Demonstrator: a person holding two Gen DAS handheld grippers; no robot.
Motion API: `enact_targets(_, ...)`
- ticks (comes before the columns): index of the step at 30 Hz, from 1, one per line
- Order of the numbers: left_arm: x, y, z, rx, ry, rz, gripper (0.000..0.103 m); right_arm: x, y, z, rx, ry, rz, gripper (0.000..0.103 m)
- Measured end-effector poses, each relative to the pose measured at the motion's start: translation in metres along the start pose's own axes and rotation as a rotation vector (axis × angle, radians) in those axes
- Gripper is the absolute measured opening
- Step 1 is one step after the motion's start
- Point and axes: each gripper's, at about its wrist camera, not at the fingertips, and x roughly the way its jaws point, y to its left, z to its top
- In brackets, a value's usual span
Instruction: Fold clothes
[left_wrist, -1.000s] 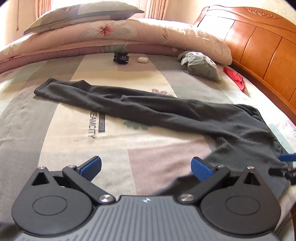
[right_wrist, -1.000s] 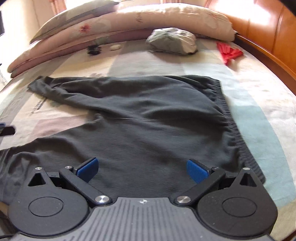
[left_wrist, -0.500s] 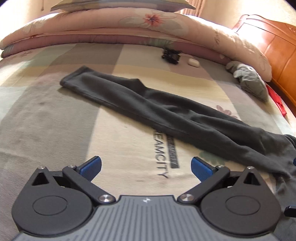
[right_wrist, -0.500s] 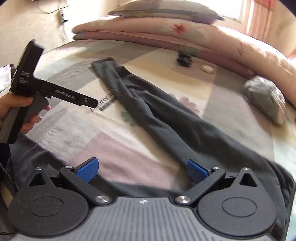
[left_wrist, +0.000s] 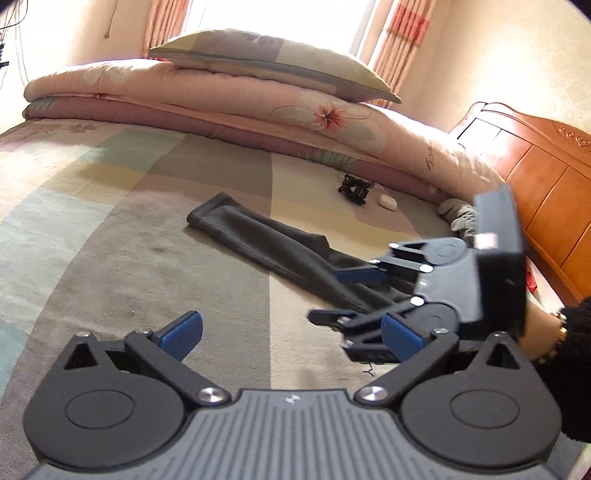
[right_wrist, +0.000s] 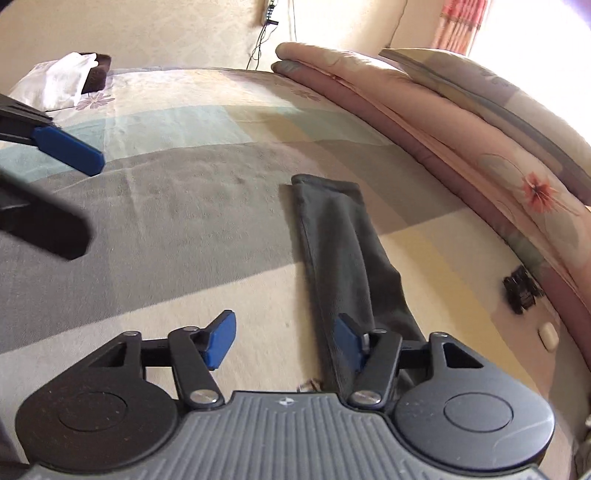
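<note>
**Dark trousers stretched along the bed, both grippers empty above them**

The bed with its patchwork sheet of grey, cream and pale green blocks carries everything here. Along its far side a folded pink floral quilt with a striped pillow on top sits pushed back, which leaves the middle free as a folding surface.

On that surface lies the dark grey pair of soft knit trousers, one leg drawn out long and flat with its cuff pointing away. Stretched like this it would suit either a leg about to be doubled over or one just laid straight; the waist end is out of view.

The right gripper hangs low over the leg, jaws apart and holding nothing, its right finger over the cloth's edge. The left gripper hovers over bare sheet beside the leg, jaws wide apart and empty too.

A small black hair claw and a little white oval object lie near the quilt, clear of the trousers.

No container shows in either view.
</note>
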Motion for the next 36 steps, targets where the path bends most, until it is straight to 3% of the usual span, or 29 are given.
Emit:
enact_targets(7, -0.004, -0.014, -0.003, 0.057, 0.012, -0.102, 0.102, 0.066, -0.017, 0.035, 0.035, -0.008, 0.035, 0.035)
enact_targets(11, -0.002, -0.032, -0.006, 0.120, 0.041, -0.160, 0.102, 0.095, -0.021, 0.047, 0.033, -0.002, 0.027, 0.034)
enact_targets(16, 0.003, -0.047, -0.009, 0.161, 0.066, -0.167, 0.102, 0.111, -0.021, 0.057, 0.007, -0.014, -0.006, 0.031)
enact_targets(17, 0.004, -0.049, -0.010, 0.167, 0.069, -0.160, 0.102, 0.112, -0.021, 0.057, 0.007, -0.014, -0.007, 0.025)
enact_targets(18, 0.004, -0.051, -0.010, 0.172, 0.071, -0.156, 0.102, 0.113, -0.021, 0.058, 0.009, -0.013, -0.010, 0.004)
enact_targets(23, 0.001, -0.051, -0.010, 0.171, 0.061, -0.166, 0.102, 0.101, -0.023, 0.063, 0.054, -0.054, 0.057, 0.004)
enact_targets(27, 0.001, -0.051, -0.010, 0.174, 0.056, -0.177, 0.102, 0.089, -0.017, 0.069, 0.062, -0.088, 0.176, 0.004)
enact_targets(30, 0.001, -0.050, -0.009, 0.167, 0.052, -0.181, 0.102, 0.093, -0.010, 0.068, 0.043, -0.048, 0.273, 0.006)
enact_targets(36, -0.001, -0.047, -0.008, 0.154, 0.041, -0.192, 0.102, 0.077, -0.031, 0.064, 0.133, -0.086, 0.293, 0.013)
